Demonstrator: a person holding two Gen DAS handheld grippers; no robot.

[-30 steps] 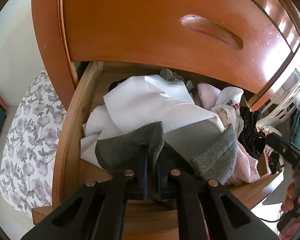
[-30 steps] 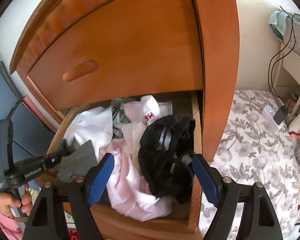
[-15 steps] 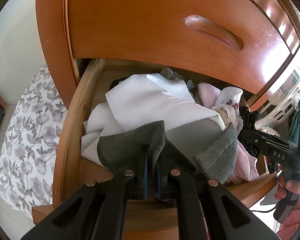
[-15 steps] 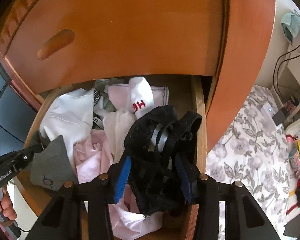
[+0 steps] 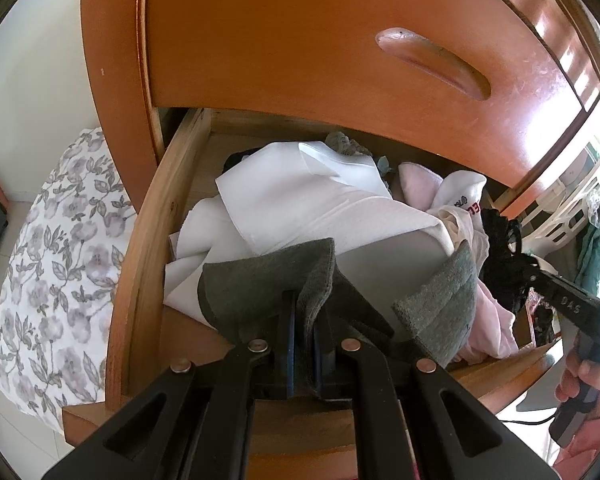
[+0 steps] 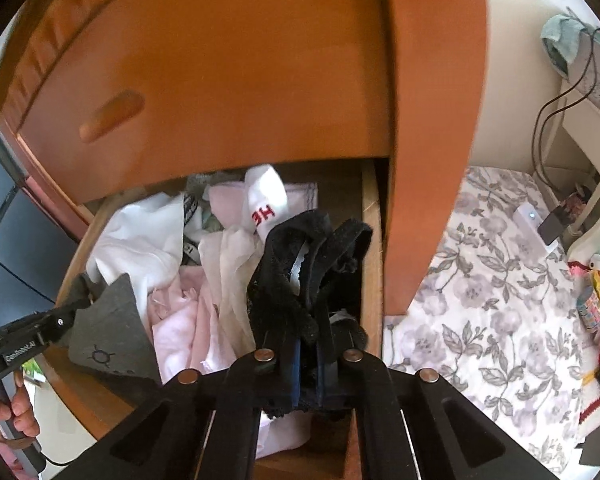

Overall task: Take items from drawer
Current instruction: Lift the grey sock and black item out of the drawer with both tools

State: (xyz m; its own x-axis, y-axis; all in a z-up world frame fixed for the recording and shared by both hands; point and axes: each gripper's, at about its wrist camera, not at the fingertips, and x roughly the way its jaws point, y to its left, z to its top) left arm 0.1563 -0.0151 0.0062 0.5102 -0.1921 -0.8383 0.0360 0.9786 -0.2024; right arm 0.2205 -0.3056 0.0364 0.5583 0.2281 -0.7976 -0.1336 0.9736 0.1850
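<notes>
The wooden drawer (image 5: 156,216) stands pulled out, full of clothes. My left gripper (image 5: 305,334) is shut on a grey cloth (image 5: 260,284), held over the drawer's front left part; that cloth (image 6: 112,332) also shows at the left of the right wrist view. My right gripper (image 6: 307,344) is shut on a black lace garment (image 6: 300,264) at the drawer's right side, which appears as a dark bunch (image 5: 500,264) in the left wrist view. A white folded cloth (image 5: 300,192), pink clothes (image 6: 180,320) and a white sock with red letters (image 6: 264,200) lie in the drawer.
A closed drawer front with a carved handle (image 5: 432,64) overhangs the open drawer. A floral rug (image 6: 480,300) covers the floor to the right, with a white charger and cables (image 6: 536,220) on it. A hand (image 6: 16,412) holds the left tool.
My right gripper has closed from wide open onto the black lace garment and moved in over the drawer's right side. The left gripper keeps its hold on the grey cloth, barely shifted.
</notes>
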